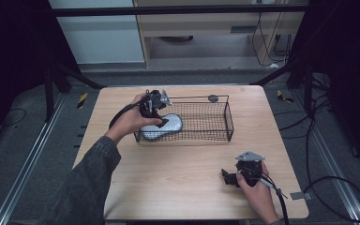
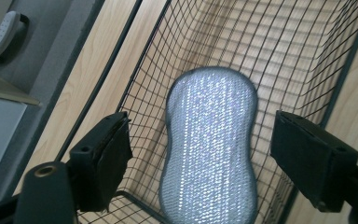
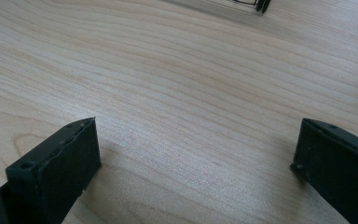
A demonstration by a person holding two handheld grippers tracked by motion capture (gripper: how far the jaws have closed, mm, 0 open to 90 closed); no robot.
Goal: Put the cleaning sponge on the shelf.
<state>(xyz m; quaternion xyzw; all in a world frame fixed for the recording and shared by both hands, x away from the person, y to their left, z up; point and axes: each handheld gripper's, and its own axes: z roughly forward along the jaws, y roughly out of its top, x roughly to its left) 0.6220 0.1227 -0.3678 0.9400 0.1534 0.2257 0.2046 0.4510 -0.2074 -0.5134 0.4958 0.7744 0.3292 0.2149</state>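
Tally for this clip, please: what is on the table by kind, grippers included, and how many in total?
Wire basket: 1
Silver scrubbing pad, lying in the basket: 1
Hand-held grippers: 2, the left gripper and the right gripper, both open
Total: 4

No words, brands or numbers can be read on anything here. The closest things to signs are 2 yellow-and-black striped markers on the floor point(image 1: 82, 99), off the table's point(image 1: 192, 197) far corners, possibly hazard tape.
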